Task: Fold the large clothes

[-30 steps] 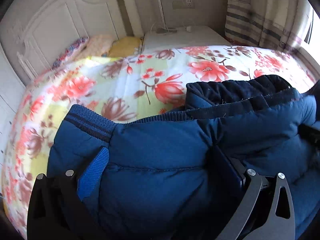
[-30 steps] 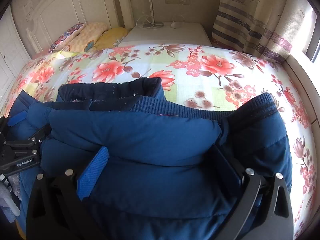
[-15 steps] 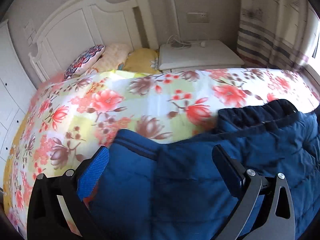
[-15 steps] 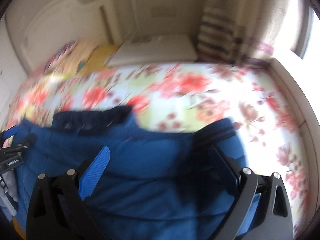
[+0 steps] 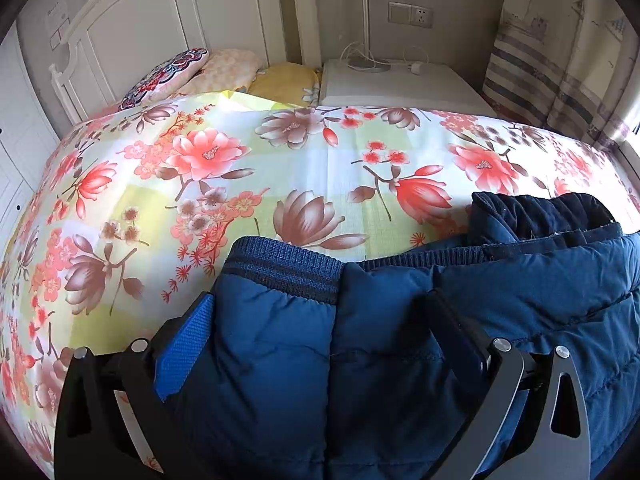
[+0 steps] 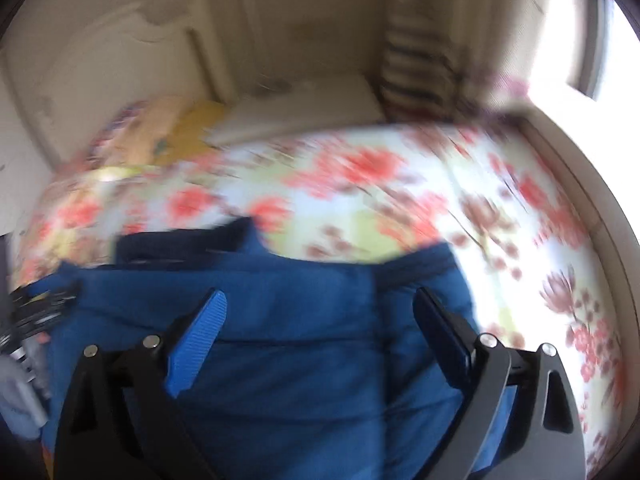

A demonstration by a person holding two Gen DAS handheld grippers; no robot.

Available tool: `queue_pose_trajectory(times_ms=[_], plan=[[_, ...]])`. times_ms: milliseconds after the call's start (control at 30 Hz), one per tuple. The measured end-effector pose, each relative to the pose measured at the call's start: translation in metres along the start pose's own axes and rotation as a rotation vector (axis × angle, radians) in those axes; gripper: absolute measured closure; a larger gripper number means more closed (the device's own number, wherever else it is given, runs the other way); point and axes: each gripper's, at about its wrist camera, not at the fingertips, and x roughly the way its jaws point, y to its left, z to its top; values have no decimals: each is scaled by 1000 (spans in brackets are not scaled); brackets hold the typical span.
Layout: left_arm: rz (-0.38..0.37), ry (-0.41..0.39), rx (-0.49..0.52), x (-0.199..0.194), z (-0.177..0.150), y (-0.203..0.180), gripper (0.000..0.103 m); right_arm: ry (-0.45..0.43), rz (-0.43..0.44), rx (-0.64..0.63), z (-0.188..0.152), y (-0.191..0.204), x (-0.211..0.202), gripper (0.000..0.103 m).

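Between the spread fingers of the left gripper (image 5: 320,328) bulges the blue padded jacket (image 5: 400,320), its quilted cloth filling the gap and pressing on both pads; whether it is pinched cannot be told. Just beyond the fingertips runs its ribbed knit band (image 5: 288,268), and past that the flowered bedspread (image 5: 280,168). The right gripper (image 6: 320,316), in a blurred view, has fingers wide apart over the same jacket (image 6: 300,300). Farthest off stand pillows (image 5: 224,72) and a white headboard (image 5: 180,8).
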Motion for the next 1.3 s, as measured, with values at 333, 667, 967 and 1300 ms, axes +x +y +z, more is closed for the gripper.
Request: queue_pose_trajectory(times_ms=[333, 667, 967, 1300], plan=[[-20, -9, -25, 0, -2, 5, 4, 147, -6, -156, -19, 43, 61, 2], [-223, -106, -28, -76, -25, -41, 4, 33, 13, -179, -33, 54, -4, 5], [-178, -73, 51, -54, -48, -70, 4, 77, 18, -197, -60, 52, 2, 3], [-46, -94, -130, -60, -84, 24, 4, -35, 43, 69, -108, -51, -29, 2]])
